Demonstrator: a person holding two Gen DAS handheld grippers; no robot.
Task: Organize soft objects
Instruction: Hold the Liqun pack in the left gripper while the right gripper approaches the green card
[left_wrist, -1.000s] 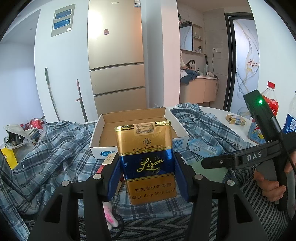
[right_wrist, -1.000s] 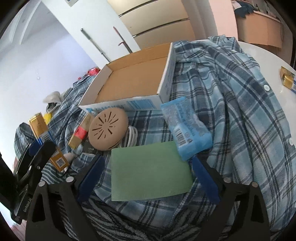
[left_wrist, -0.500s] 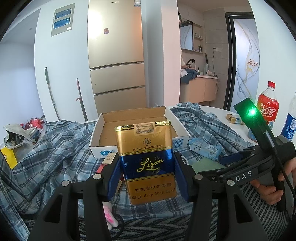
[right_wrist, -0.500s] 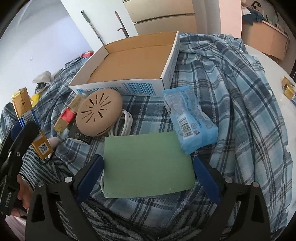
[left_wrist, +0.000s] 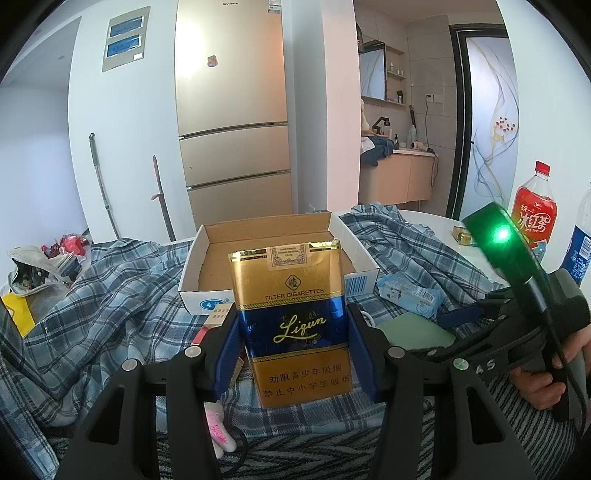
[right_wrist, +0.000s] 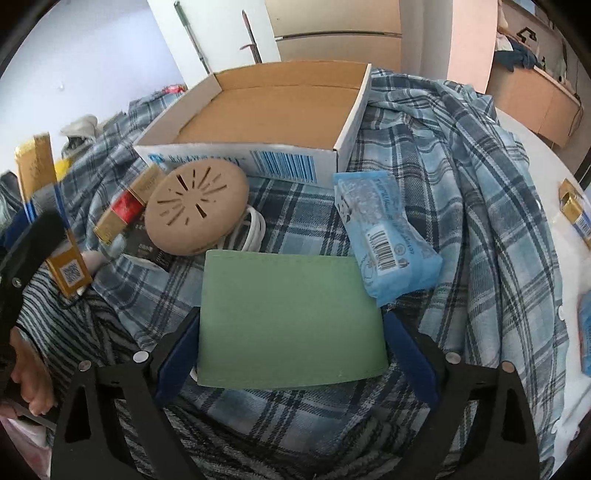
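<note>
A plaid shirt (right_wrist: 461, 192) is spread over the worktop, bearing a cardboard box (right_wrist: 266, 107). A green pad (right_wrist: 291, 317) lies between the right tool's (right_wrist: 291, 350) closing, spread pads. A cigarette pack (left_wrist: 295, 325) is clamped upright by the left tool (left_wrist: 293, 354).

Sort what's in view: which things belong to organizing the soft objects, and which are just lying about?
In the job:
- cigarette pack, clamped in the left gripper
- green pad, between the right gripper's closing jaws
- cardboard box, empty
- blue tissue pack

Lying about:
- round beige disc
- white cable
- plaid shirt
- iced tea bottle
</note>
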